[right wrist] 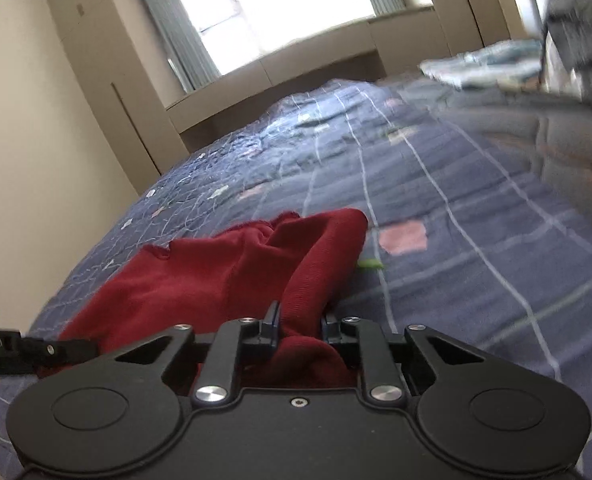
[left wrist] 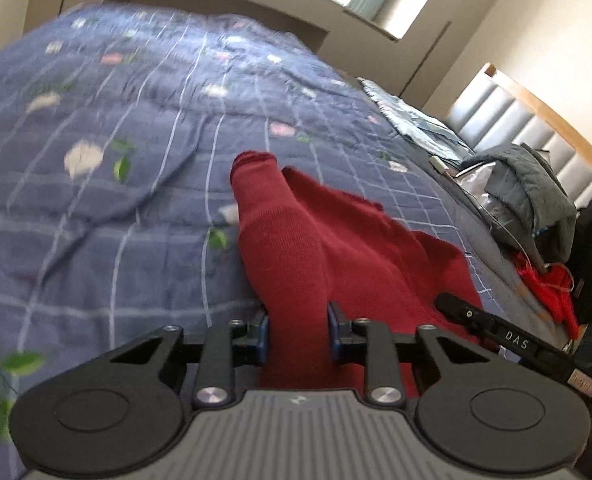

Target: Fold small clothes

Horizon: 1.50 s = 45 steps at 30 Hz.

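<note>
Ribbed red knit garment (left wrist: 296, 248) was clamped by left gripper (left wrist: 298, 332) and right gripper (right wrist: 299, 326), each on a bunched tubular end; remainder lay crumpled on quilted blue bedspread (left wrist: 116, 220).

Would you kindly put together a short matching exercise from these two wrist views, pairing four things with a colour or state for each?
Things:
1. left gripper
2. bedspread
3. jacket
4. headboard

Descriptions:
A. grey, heaped by the headboard
B. blue, with pale grid lines
C. padded panels in a wooden frame
D. shut on the red garment

Pairs: 1-D, 2-B, 3-A, 4-C
</note>
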Each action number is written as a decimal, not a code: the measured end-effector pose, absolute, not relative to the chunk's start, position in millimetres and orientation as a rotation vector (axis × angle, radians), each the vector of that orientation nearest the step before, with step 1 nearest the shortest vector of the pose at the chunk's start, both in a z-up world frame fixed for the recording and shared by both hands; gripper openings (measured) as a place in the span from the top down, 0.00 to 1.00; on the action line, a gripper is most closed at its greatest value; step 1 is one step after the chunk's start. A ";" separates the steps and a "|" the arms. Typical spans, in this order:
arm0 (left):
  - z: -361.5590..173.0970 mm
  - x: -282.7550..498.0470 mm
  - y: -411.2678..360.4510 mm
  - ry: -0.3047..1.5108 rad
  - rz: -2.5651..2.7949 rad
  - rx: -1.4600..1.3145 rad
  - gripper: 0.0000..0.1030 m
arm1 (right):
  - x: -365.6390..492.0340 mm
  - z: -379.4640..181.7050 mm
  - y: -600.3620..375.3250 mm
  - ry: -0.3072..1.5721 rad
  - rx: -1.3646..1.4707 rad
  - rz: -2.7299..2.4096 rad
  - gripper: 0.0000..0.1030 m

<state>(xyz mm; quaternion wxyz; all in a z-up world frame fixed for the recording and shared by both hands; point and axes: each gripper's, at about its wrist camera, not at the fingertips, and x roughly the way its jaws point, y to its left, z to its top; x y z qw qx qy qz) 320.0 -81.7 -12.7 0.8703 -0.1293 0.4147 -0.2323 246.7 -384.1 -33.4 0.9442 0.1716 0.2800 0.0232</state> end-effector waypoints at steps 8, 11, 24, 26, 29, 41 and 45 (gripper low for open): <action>28.0 313.6 -40.6 0.723 -0.404 -0.189 0.73 | 276.3 9.4 -322.3 0.467 0.290 0.188 0.83; 36.6 310.8 -12.6 0.675 -0.332 -0.181 0.73 | 297.6 14.0 -287.5 0.447 0.267 0.245 0.83; -7.3 320.4 74.8 0.753 -0.153 -0.251 0.71 | 342.1 -17.7 -187.7 0.551 0.173 0.314 0.84; -14.3 318.2 79.9 0.756 -0.152 -0.261 0.70 | 339.5 -18.7 -188.4 0.556 0.165 0.310 0.82; -18.2 315.7 81.2 0.767 -0.140 -0.273 0.62 | 334.3 -20.1 -191.6 0.575 0.144 0.290 0.75; 15.9 276.4 80.3 0.702 -0.085 -0.282 0.15 | 285.5 19.4 -201.5 0.461 0.094 0.219 0.24; 39.9 248.9 77.7 0.634 -0.078 -0.271 0.04 | 252.6 43.9 -197.7 0.387 0.077 0.226 0.13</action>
